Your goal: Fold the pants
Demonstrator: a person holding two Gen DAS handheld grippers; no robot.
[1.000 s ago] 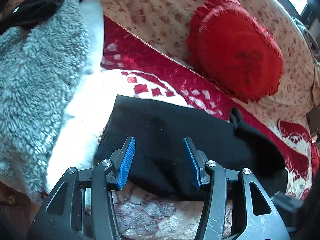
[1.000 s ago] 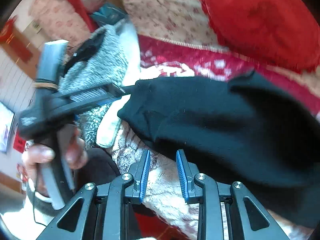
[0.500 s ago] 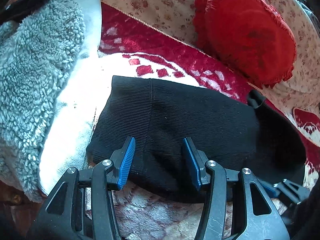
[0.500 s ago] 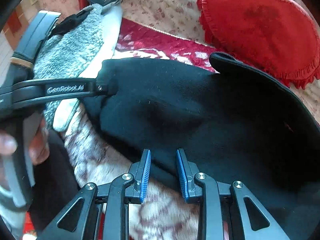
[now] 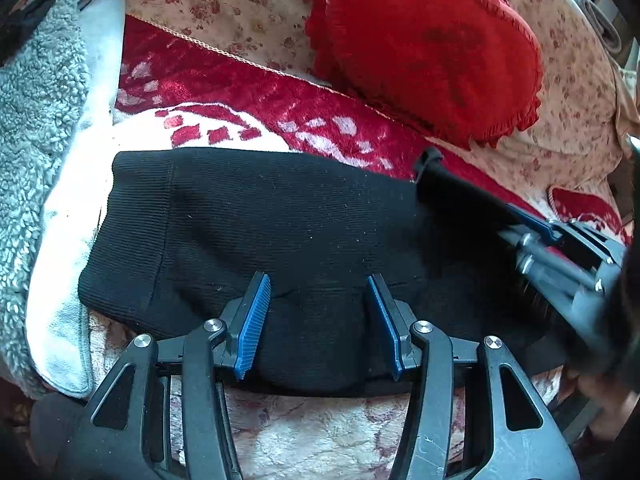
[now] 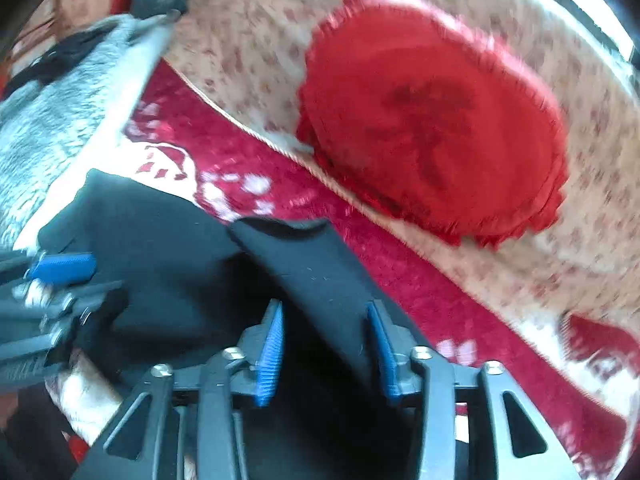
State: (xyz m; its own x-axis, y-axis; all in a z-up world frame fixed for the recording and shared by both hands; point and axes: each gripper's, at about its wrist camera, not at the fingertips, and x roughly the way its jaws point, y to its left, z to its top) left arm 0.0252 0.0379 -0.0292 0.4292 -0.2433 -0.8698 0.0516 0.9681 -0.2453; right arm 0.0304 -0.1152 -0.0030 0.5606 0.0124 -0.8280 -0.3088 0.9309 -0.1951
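Black ribbed knit pants (image 5: 280, 224) lie folded across the red and white blanket; they also show in the right wrist view (image 6: 168, 256). My left gripper (image 5: 318, 284) is open over their near edge, with cloth between the blue pads and nothing clamped. My right gripper (image 6: 324, 312) is open over the right part of the pants, where a raised flap of cloth (image 6: 304, 264) lies between its fingers. The right gripper also shows at the right edge of the left wrist view (image 5: 560, 248). The left gripper shows at the left edge of the right wrist view (image 6: 52, 280).
A red ruffled cushion (image 5: 432, 48) leans on the floral sofa back (image 5: 240, 4) behind the pants. A grey fleece garment with white lining (image 5: 44, 128) is piled at the left. The red and white blanket (image 5: 248, 92) covers the seat.
The right gripper has opened wider and swung right over the pants' right end; its view is blurred by motion. The left gripper has moved in closer over the pants' near edge.
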